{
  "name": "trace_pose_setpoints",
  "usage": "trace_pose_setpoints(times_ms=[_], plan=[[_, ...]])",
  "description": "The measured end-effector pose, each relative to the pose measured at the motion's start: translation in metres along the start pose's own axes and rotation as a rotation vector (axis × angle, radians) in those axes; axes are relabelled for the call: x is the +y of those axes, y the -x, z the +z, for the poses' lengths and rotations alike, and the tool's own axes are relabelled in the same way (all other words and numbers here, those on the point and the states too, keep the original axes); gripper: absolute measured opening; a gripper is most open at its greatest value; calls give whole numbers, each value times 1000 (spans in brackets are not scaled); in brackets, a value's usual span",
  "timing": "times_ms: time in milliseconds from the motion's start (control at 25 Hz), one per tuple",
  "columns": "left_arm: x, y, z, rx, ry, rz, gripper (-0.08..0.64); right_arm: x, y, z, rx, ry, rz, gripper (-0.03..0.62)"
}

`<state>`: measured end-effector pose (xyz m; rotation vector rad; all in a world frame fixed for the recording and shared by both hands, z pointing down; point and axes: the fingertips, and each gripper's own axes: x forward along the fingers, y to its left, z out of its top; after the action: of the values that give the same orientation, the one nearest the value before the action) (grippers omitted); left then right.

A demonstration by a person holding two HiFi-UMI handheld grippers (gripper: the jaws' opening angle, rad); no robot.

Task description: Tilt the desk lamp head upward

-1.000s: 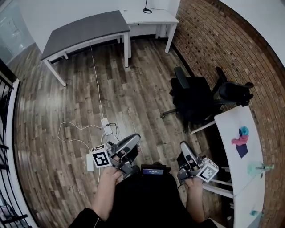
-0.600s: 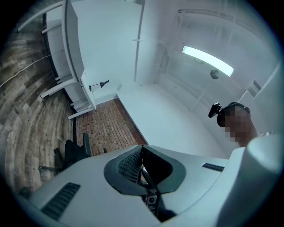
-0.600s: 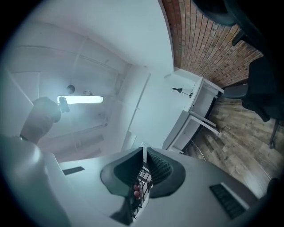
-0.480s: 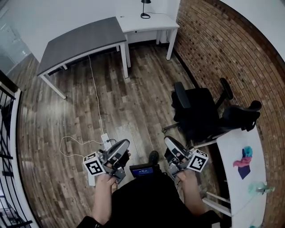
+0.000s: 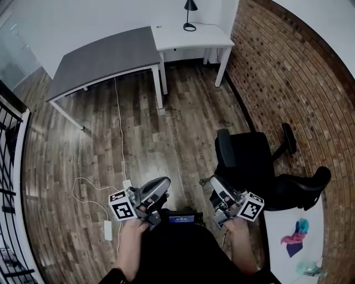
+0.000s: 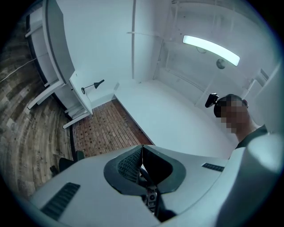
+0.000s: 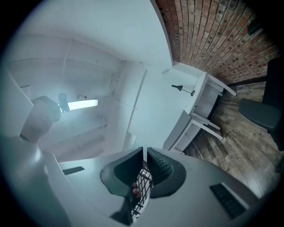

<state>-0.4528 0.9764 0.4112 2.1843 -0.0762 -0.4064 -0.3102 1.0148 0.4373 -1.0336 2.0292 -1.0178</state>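
A small black desk lamp (image 5: 190, 13) stands on a white desk (image 5: 191, 37) at the far end of the room, by the brick wall. It shows tiny in the left gripper view as the lamp (image 6: 92, 86) and in the right gripper view as the lamp (image 7: 183, 89). My left gripper (image 5: 166, 182) and right gripper (image 5: 213, 182) are held close to the person's body, far from the lamp, both pointing towards the room's far end. Each has its jaws shut with nothing between them, as seen at the left gripper (image 6: 141, 149) and right gripper (image 7: 144, 151).
A grey table (image 5: 105, 57) adjoins the white desk. A black office chair (image 5: 249, 161) stands just right of my right gripper. A white cable and power strip (image 5: 126, 184) lie on the wooden floor. A white table (image 5: 288, 222) with a pink and blue object (image 5: 294, 241) sits at the lower right.
The view has moved forward and swung left: the desks and lamp sit lower in the frame, and the chair has shifted down and right. Both grippers stayed shut near the body.
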Motion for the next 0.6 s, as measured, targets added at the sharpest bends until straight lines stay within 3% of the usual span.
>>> trace_pose_setpoints(times_ms=[400,600], plan=[[72,-68,57,36,29,-76,11,-48,-46,65,-71,47,-54,14],[116,-103,121,46,42,-115,11,-75,-111,113,-96,87,-79,21]])
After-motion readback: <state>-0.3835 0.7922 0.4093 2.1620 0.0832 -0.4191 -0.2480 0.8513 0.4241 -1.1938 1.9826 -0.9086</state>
